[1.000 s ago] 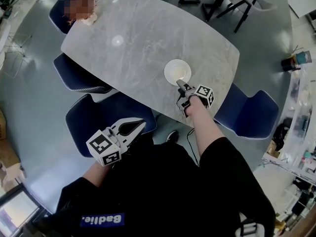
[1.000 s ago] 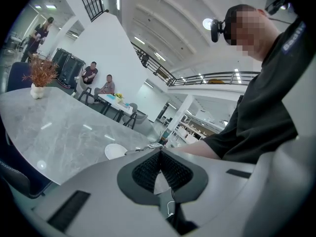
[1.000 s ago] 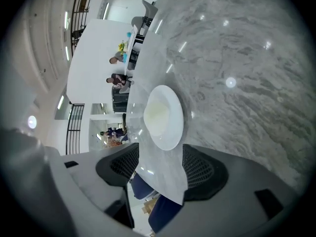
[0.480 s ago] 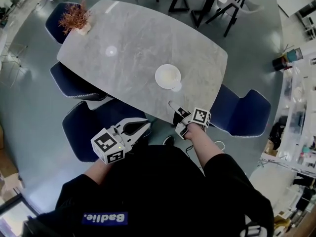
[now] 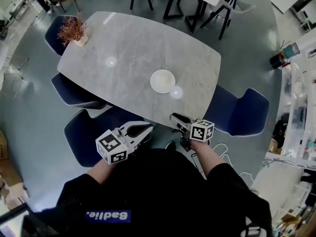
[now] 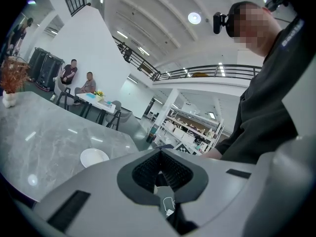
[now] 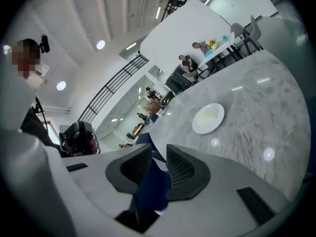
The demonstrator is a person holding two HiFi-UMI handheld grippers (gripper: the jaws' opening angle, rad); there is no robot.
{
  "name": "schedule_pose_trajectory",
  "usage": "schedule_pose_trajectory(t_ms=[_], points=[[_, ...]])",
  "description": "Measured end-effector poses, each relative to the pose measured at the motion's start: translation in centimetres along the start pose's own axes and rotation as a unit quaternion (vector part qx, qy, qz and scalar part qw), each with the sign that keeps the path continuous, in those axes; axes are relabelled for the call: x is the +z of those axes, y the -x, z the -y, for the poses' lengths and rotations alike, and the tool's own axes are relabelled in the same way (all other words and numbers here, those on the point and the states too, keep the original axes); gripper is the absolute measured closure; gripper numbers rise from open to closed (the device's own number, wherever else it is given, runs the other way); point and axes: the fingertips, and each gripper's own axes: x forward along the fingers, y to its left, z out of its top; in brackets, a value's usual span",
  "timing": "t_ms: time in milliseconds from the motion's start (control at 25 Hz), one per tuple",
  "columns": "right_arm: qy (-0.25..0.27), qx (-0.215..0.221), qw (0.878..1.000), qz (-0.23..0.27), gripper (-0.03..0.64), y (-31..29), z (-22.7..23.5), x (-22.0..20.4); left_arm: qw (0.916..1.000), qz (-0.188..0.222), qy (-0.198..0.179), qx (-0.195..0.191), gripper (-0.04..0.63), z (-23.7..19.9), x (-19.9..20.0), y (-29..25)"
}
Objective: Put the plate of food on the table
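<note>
Far ahead of the left claw [image 5: 149,128] and to its left, at the far corner of the table [image 5: 123,38]: a small dry plant [image 5: 74,29] in a white pot. Under the left claw in the head view, beside the near edge of the table: a blue chair [image 5: 85,128].

Left claw off the table, near the person's black clothing. Jaws closed, tips touching, with only the hollow between the ribbed pads left. Nothing gripped.

Ahead of the left claw and to its left side, well apart from it: the white plate [image 5: 162,81], flat on the grey marble table. Inside the plate, a pale yellowish patch; not possible to tell if food or not. No contact with either claw. Just beside the plate, on the side nearer to the right claw [image 5: 173,116]: a round bright spot [image 5: 176,92] of reflected lamp light on the table top.

Right claw close to the near edge of the table, with the plate ahead of it and to its right, apart from it. Jaws having just been closing, now with a narrow gap between them. Nothing between the pads, only the blue of a chair seen through the gap.

Behind the right claw, at the right end of the table: a second blue chair [image 5: 242,113].
</note>
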Motion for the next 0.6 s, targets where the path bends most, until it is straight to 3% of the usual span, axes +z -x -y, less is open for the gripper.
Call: schedule_pose_trajectory(t_ms=[280, 600], points=[[0.083, 0.01, 0.996, 0.025, 0.596, 2.1, -4.6, 2.0, 0.9999, -0.005, -0.007, -0.011, 0.589, 1.3, 0.1, -1.0], [0.237, -0.016, 0.971, 0.014, 0.606, 4.1, -9.8, 2.3, 0.9998, -0.003, -0.005, -0.021, 0.588, 3.0, 0.2, -2.0]])
